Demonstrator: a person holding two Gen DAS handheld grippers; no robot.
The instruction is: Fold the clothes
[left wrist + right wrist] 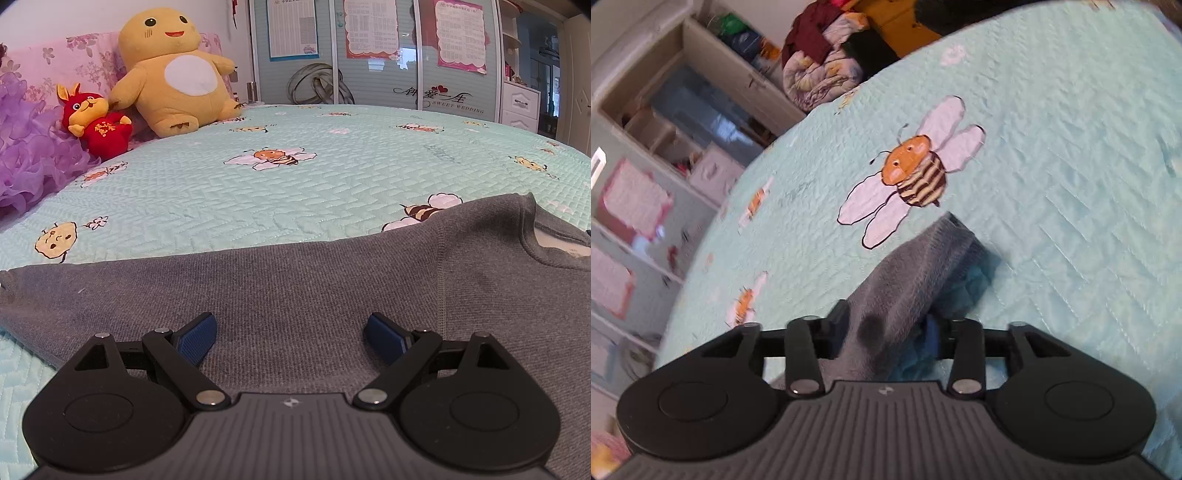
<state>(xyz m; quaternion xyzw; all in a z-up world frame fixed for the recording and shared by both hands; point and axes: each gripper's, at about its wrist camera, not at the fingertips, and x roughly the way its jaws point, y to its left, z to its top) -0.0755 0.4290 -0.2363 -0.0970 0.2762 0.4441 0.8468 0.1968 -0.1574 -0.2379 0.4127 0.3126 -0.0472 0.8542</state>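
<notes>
Left hand-held gripper [290, 332] hovers low over the grey sweatshirt [332, 280], jaws spread wide, blue pads [195, 341] apart and gripping nothing. Sweatshirt fabric lies directly beneath and ahead of it, flat on the bed [221, 192]; the ribbed neckline [546, 243] sits off to the right of the gripper, and a shoulder seam runs down just right of the right pad. Whether the pads touch the cloth can't be told.

Right hand-held gripper [886, 332] is clenched on a bunched part of the same grey sweatshirt [908, 273], likely a sleeve. The fabric is pinched between the fingers and sticks out forward, its ribbed cuff [955, 230] raised above the quilt with a shadow under it. The cuff end points toward the large bee print [916, 173] on the mint quilted bedspread [1071, 184].

At the head of the bed: a big yellow plush toy [173, 70], a small red plush [96, 122] beside it, and purple ruffled fabric [29, 147] to the left. Wardrobe doors [373, 51] with posted sheets stand behind the bed. The right view is blurred; shelves [683, 110] and a pile of bedding [823, 62] show beyond the bed's edge.
</notes>
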